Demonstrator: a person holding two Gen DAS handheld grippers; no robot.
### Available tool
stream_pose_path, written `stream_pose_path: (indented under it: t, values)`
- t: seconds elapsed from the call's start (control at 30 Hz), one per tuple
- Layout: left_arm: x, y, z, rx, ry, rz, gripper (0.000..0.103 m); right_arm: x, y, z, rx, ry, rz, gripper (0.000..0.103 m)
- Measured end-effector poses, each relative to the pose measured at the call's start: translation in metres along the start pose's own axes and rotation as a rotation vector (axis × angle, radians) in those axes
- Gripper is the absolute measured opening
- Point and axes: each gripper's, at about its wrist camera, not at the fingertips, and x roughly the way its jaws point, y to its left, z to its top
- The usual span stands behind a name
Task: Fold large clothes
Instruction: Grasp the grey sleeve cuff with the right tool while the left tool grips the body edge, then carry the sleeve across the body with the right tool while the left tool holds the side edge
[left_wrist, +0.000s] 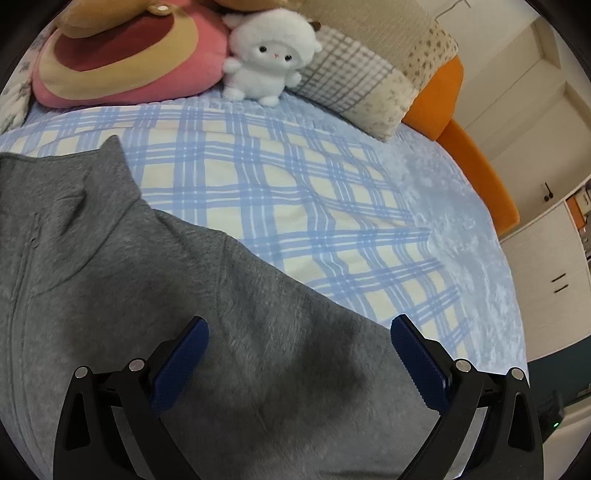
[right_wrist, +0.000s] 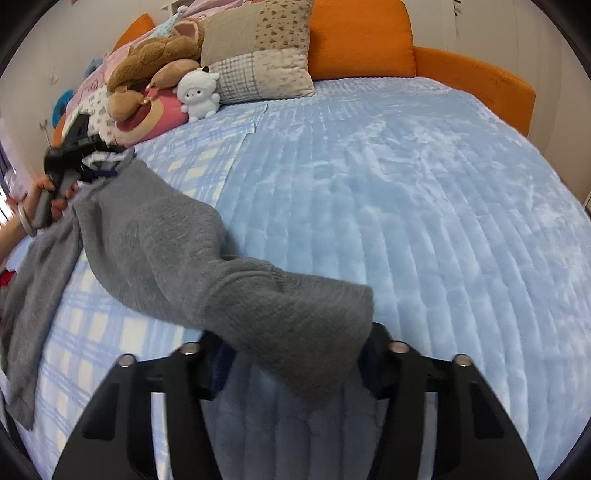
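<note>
1. My right claw (right_wrist: 295, 339) was clenched on the cuff (right_wrist: 306, 314) of the grey fleece (left_wrist: 129, 295). The sleeve (right_wrist: 166, 251) hung stretched above the bed (right_wrist: 406, 203), running twd my left side.
2. My left claw (left_wrist: 300, 323) was released, jaws wide. It sat over the shoulder area w/ fabric under it, nothing pinched. The collar (left_wrist: 110, 173) lay just ahead-left.
3. Fleece body lay on the plaid blanket (left_wrist: 277, 166); one part drooped off the near bed edge.
4. Step in hand, my guess: bring the sleeve across the chest. Best done w/ left claw pinning the shoulder seam as a hinge while right carried the cuff low & flat, keeping tension so the thick pile didn't bunch.
5. Room: wide open quilt to the right, plenty for spreading.
6. Edges to mind: plush sheep (left_wrist: 266, 62) & patchwork pillow (left_wrist: 369, 85) at the head end, orange bed frame (right_wrist: 480, 88) beyond. All were well apart from the fleece.
</note>
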Motion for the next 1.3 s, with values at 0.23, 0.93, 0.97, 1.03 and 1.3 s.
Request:
stream_pose_path:
  t: [0.23,0.93,0.97,1.03,1.3]
  values:
    - [0.011,0.003,0.009,0.014,0.012,-0.059,0.1,-0.071,0.013,0.011,0.114,-0.026,0.117,0.023]
    - [0.004,0.028,0.003,-0.062,0.113,-0.023,0.01,-0.101,0.202,-0.033,-0.456,-0.193,-0.164,0.055]
    - [0.006,0.03,0.003,-0.068,0.126,-0.021,0.01,-0.087,0.218,-0.041,-0.524,-0.18,-0.215,0.043]
    - [0.009,0.035,0.005,-0.106,0.142,-0.028,0.009,-0.061,0.238,-0.054,-0.63,-0.119,-0.249,0.038]
    - [0.02,0.048,0.013,-0.151,0.192,-0.056,0.01,0.032,0.262,-0.09,-0.923,0.099,-0.48,0.027]
